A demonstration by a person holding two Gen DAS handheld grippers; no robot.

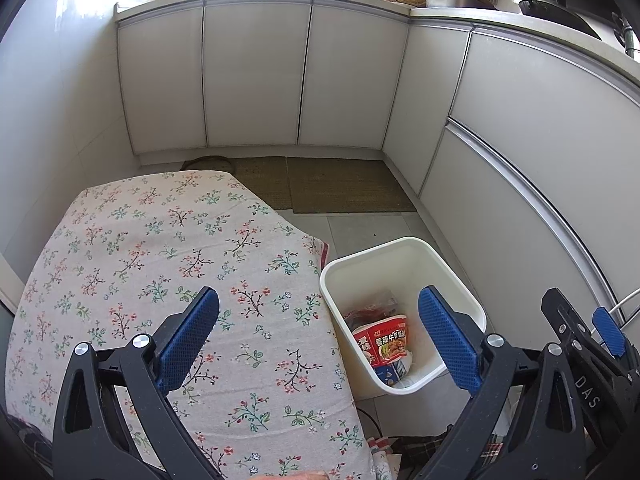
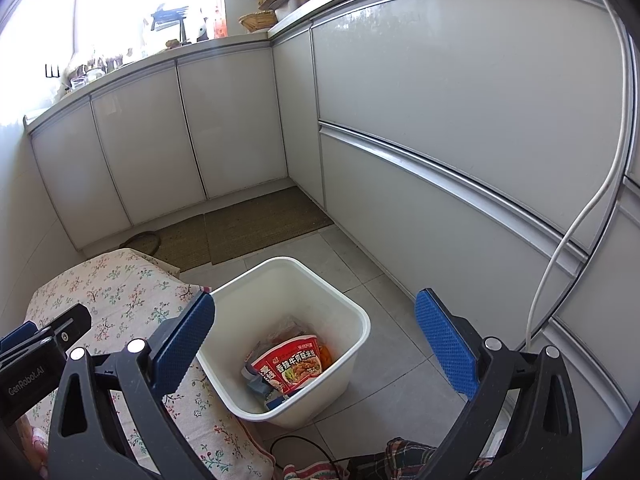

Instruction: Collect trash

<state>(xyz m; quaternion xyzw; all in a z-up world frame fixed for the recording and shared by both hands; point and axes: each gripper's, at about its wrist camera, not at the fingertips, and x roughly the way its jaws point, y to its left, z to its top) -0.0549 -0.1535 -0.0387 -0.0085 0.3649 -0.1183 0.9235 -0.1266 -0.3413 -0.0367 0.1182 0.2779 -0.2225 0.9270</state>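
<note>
Along the far wall and down the right side, pale grey cabinets (image 1: 256, 76) are wrapping the kitchen corner, with two woven mats (image 1: 344, 184) lying on the tiled floor at their foot. Nearer, a table under a floral cloth (image 1: 160, 264) is filling the left of the room. Just beside its right edge a white bin (image 2: 352, 320) is sitting on the tiles, and the trash is lying inside it: a red instant noodle cup (image 2: 294, 364) is resting on its side on top of other wrappers. The left gripper (image 1: 320, 340) is hovering above the table edge and the bin, its blue-padded fingers (image 1: 188, 336) standing wide apart and holding nothing. The right gripper (image 2: 316, 344) is hanging over the bin, its jaws likewise spread and empty. A white cable (image 2: 576, 220) is trailing down the cabinet fronts on the right.
</note>
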